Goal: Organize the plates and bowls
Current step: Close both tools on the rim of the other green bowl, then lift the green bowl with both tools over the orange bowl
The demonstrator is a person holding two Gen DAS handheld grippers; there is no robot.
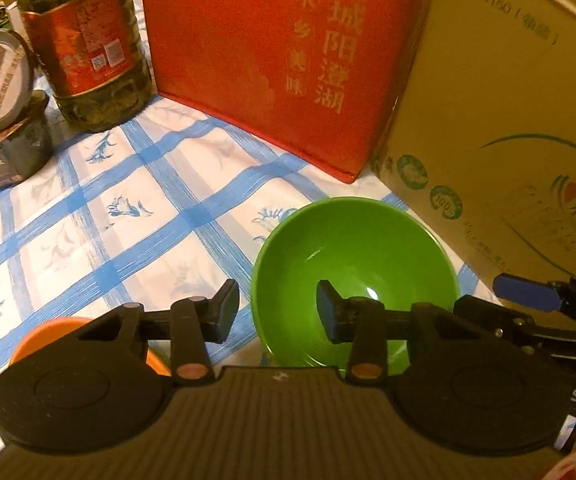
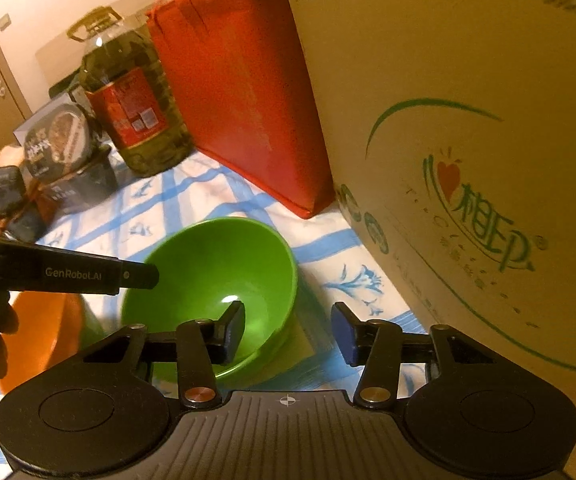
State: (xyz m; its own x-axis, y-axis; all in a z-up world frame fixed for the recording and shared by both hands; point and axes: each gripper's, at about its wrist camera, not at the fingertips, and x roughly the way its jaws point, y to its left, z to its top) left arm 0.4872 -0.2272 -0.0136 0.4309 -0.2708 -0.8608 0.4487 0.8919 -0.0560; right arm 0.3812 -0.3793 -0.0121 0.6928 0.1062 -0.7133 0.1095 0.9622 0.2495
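— On the blue-checked tablecloth (image 1: 136, 216), where's the green bowl (image 1: 351, 264)?
— Upright, near the red bag (image 1: 272, 60) and cardboard box (image 1: 507, 120). My left gripper (image 1: 278, 312) gapes across its near-left rim; my right gripper (image 2: 288, 330) gapes across its right rim. Neither is clamped.
— Anything else?
— An orange bowl (image 1: 48, 336) sits left.

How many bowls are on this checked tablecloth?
2. A green bowl sits upright near the cardboard box, with both open grippers straddling its rim. An orange bowl lies to its left, mostly hidden behind the left gripper. Others may be out of view.
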